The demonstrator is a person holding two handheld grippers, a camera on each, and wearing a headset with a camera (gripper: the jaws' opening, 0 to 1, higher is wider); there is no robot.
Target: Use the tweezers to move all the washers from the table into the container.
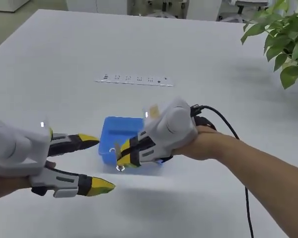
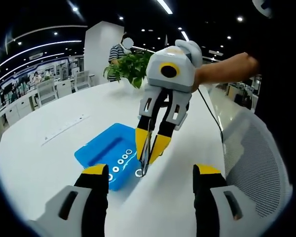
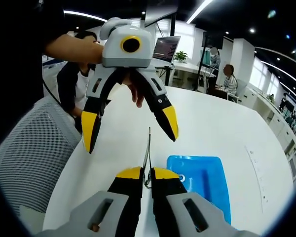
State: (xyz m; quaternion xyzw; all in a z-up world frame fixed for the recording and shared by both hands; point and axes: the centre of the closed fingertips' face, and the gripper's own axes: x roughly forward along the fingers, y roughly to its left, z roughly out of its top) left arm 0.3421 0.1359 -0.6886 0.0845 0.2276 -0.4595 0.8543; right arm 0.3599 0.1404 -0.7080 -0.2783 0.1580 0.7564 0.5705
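A blue container (image 1: 120,128) sits mid-table and holds several washers (image 2: 120,161). My right gripper (image 1: 125,154) is shut on thin metal tweezers (image 2: 146,150), which point down at the container's near edge. A single washer (image 1: 120,168) lies right at the tweezers' tip, and I cannot tell whether it is pinched. In the right gripper view the tweezers (image 3: 148,143) stick out from the shut right gripper (image 3: 147,174), with the container (image 3: 202,180) to the right. My left gripper (image 1: 96,163) hangs open and holding nothing, left of the container, facing the right one (image 2: 153,143).
A white power strip (image 1: 134,79) lies farther back on the white table (image 1: 198,198). A green plant (image 1: 283,39) stands at the far right. The right gripper's black cable (image 1: 241,148) trails toward me. A mesh chair (image 2: 251,158) stands beside the table.
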